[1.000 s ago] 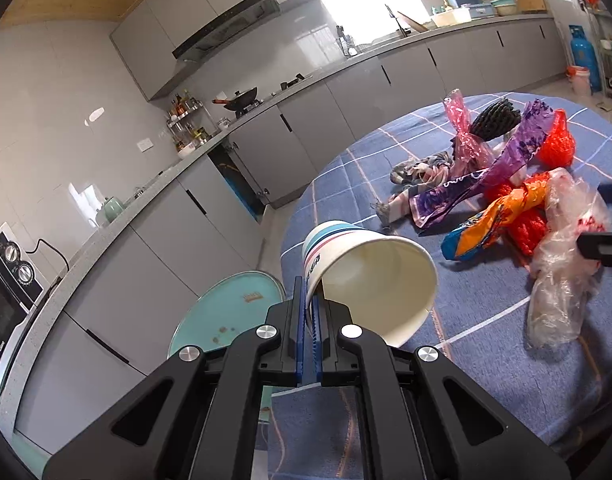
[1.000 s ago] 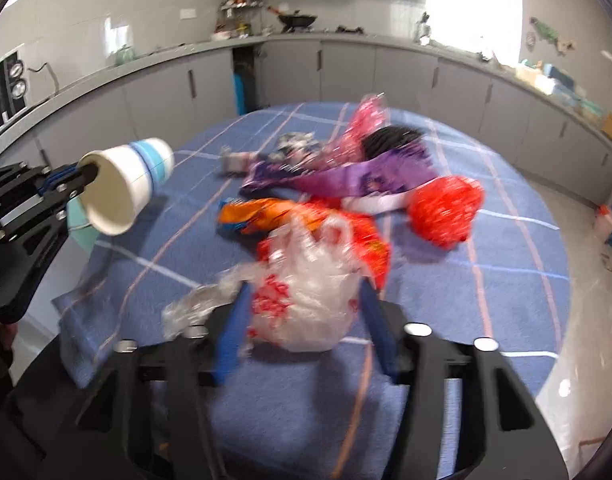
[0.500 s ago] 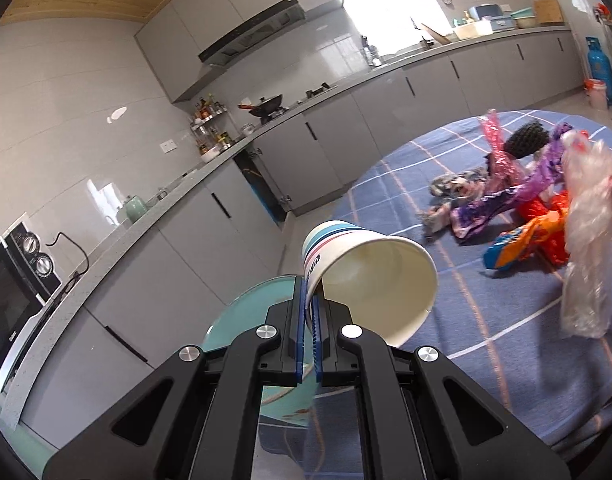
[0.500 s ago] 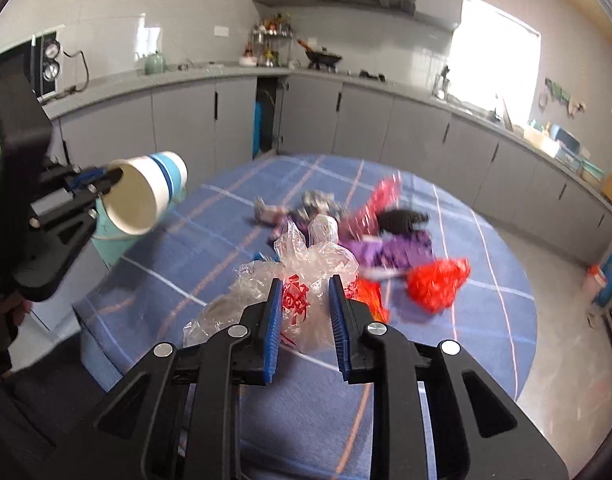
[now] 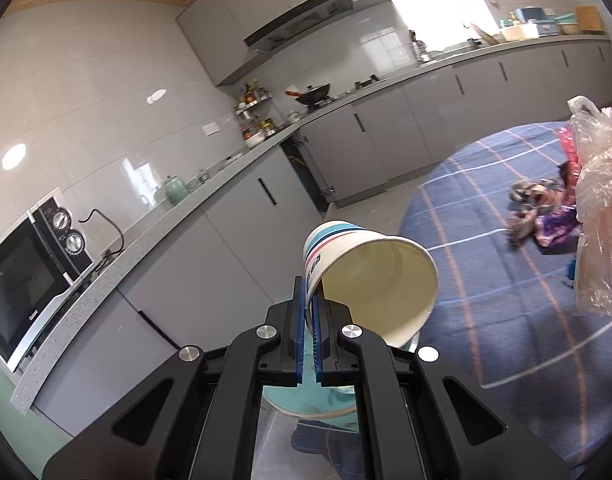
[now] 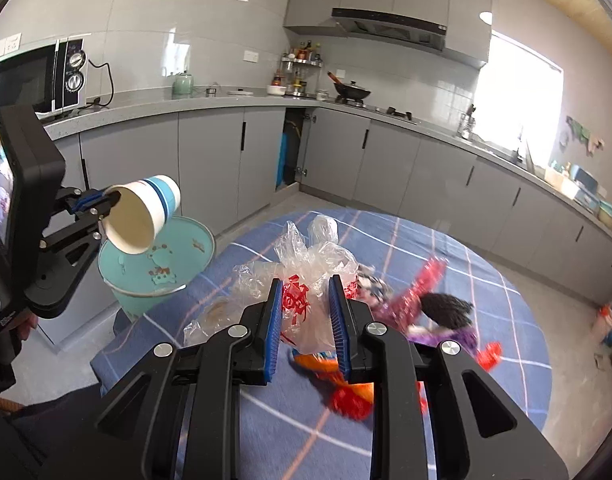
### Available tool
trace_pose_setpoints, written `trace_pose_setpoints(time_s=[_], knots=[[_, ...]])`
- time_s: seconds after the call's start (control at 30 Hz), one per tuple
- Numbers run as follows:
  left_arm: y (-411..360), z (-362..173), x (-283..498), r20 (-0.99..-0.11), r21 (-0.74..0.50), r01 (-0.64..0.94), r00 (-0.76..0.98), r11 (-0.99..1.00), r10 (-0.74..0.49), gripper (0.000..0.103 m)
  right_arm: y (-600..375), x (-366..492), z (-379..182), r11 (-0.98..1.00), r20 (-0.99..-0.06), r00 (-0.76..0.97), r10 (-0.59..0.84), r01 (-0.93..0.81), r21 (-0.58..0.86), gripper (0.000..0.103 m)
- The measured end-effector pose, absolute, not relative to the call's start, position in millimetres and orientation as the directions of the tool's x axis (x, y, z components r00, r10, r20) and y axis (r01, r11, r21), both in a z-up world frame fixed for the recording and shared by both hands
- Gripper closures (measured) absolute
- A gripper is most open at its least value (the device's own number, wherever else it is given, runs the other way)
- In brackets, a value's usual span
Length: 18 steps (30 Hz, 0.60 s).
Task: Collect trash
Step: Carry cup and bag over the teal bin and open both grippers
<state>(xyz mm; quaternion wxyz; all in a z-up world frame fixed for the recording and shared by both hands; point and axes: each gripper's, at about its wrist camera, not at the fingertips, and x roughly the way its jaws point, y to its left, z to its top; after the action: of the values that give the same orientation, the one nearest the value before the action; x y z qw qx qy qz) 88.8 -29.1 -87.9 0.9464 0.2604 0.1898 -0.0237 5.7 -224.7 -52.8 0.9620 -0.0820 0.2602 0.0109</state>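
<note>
A white paper cup [image 5: 370,276] with blue and red stripes lies on its side in the air, mouth toward the camera. My left gripper [image 5: 310,292] is shut on its rim. In the right wrist view the cup [image 6: 146,216] hangs over a teal bin [image 6: 202,236] beside the table. My right gripper [image 6: 305,300] is shut on a crumpled clear plastic bag [image 6: 306,264] with red print, held above the table. The same bag [image 5: 598,208] dangles at the right edge of the left wrist view.
A round table with a blue checked cloth [image 6: 486,320] holds more trash: a purple wrapper [image 6: 446,336], a red wrapper [image 6: 426,280], an orange wrapper [image 6: 326,364] and a dark lump [image 6: 446,306]. Grey kitchen cabinets [image 6: 210,168] run behind. A hand [image 6: 22,328] holds the left gripper.
My right gripper closed on the plastic bag and lifted it off the table. Both grippers rose and swung toward the bin side; the cup now hangs over the bin.
</note>
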Motion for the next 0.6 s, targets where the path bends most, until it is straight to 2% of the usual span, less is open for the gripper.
trace_pose_setpoints(time_s=[0.6], knots=[[11, -106, 152, -0.399, 0.468, 0.05, 0.903, 0.882, 0.16, 0.099, -180, 95, -73, 0.976, -0.538, 0.841, 0.057, -0.161, -0.147, 0.079]])
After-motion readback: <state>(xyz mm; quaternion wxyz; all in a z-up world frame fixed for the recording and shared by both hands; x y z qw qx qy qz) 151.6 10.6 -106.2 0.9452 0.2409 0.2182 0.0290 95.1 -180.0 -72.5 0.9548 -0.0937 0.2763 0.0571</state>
